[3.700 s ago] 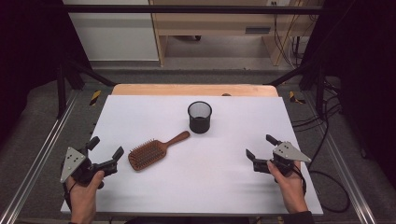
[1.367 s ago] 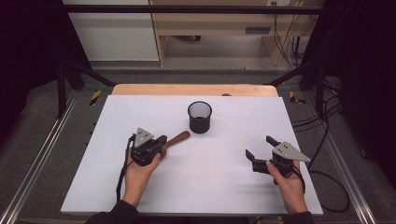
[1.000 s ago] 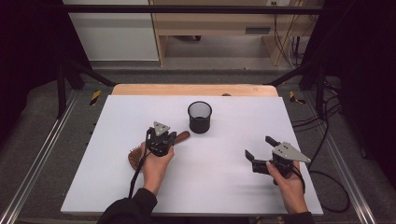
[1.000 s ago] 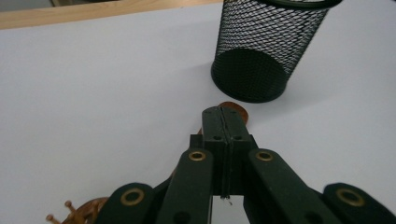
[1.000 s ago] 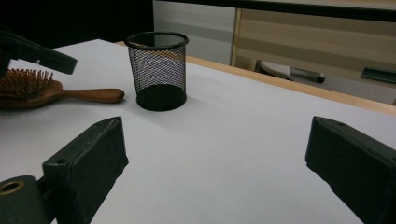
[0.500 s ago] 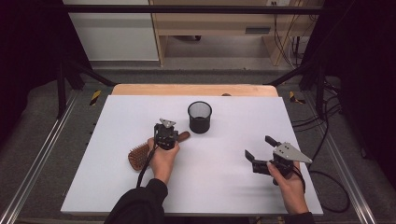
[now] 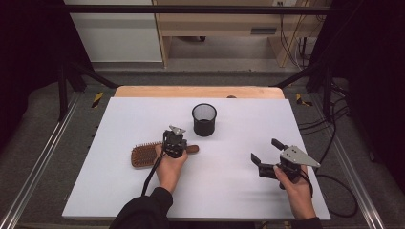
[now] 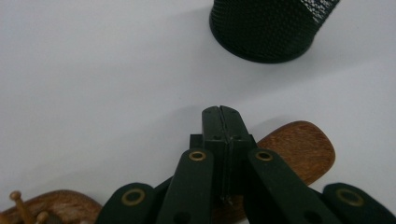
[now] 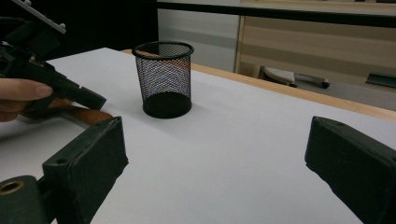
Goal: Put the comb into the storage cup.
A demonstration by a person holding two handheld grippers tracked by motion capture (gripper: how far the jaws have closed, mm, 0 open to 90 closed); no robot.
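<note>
Left gripper (image 7: 175,141): jaws pressed together over the handle of the wooden hairbrush (image 7: 146,154); whether wood is pinched between them I cannot tell, since the tips look fully met.
Hairbrush: flat on the white table (image 7: 119,191), bristles up, handle passing under the fingertips, head off to the side.
Mesh cup (image 7: 204,119): upright just beyond the fingertips, likely the brush's destination.
Right gripper (image 7: 266,157): jaws wide apart, empty, waiting well clear.
</note>
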